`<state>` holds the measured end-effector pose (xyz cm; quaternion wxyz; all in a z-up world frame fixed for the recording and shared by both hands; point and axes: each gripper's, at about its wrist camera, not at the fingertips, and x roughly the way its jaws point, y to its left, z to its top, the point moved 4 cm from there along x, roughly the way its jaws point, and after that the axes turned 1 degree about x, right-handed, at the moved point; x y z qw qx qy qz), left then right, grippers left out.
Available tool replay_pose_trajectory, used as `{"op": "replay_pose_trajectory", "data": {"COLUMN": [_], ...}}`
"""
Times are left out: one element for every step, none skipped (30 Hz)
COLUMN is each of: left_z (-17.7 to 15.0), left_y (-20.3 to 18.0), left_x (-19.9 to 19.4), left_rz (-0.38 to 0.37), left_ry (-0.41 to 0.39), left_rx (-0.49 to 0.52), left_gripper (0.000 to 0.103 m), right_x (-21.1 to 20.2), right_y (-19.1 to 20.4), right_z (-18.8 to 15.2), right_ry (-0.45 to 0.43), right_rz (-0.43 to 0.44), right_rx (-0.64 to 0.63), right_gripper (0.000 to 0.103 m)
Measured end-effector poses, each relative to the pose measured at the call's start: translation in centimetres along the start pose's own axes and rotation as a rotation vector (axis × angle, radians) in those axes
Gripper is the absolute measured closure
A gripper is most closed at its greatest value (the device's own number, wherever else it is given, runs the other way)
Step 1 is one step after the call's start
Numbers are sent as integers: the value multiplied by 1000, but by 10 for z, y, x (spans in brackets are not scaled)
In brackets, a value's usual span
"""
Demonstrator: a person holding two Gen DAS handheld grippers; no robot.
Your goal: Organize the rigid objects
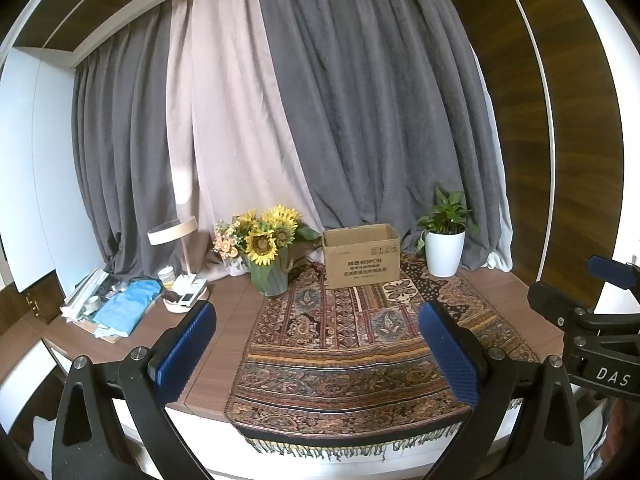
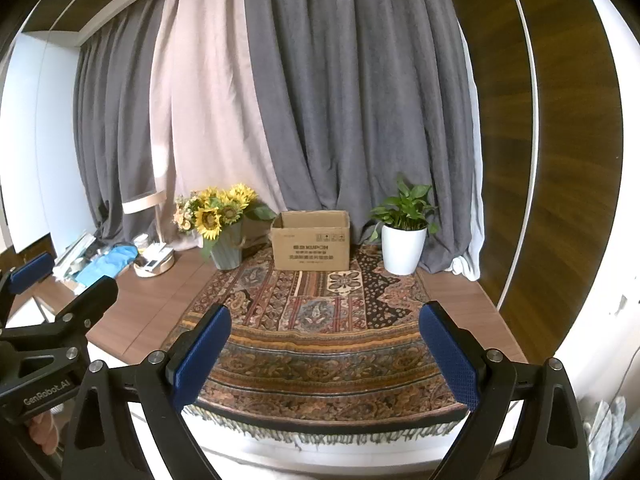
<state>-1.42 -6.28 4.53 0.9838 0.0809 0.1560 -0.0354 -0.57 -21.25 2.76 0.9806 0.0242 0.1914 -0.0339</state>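
An open cardboard box (image 1: 362, 255) stands at the back of a patterned cloth (image 1: 340, 356); it also shows in the right wrist view (image 2: 311, 240). My left gripper (image 1: 316, 312) is open and empty, held above the cloth's front edge. My right gripper (image 2: 324, 316) is open and empty, at the same near edge, to the right of the left one; it appears at the right of the left wrist view (image 1: 600, 312). The left gripper's side shows in the right wrist view (image 2: 52, 300). Small loose items lie on a round tray (image 1: 185, 300) at the left.
A sunflower vase (image 1: 269, 248) stands left of the box, a potted plant in a white pot (image 1: 444, 252) right of it. A lamp (image 1: 176, 236), a blue cloth (image 1: 124, 308) and clutter fill the wooden table's (image 1: 224, 320) left end. Curtains hang behind.
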Motion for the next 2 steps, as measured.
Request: {"op": "replay_pose_trajectory", "data": {"left_z": [0, 0], "left_y": [0, -1], "left_x": [0, -1], "left_rz": [0, 1], "left_ry": [0, 0], "left_rx": [0, 0], "left_gripper": [0, 0], "right_x": [0, 0], "right_y": [0, -1], "right_z": [0, 0], "right_ry": [1, 1], "right_rz": [1, 2], "right_rx": [0, 0], "right_gripper": [7, 7]}}
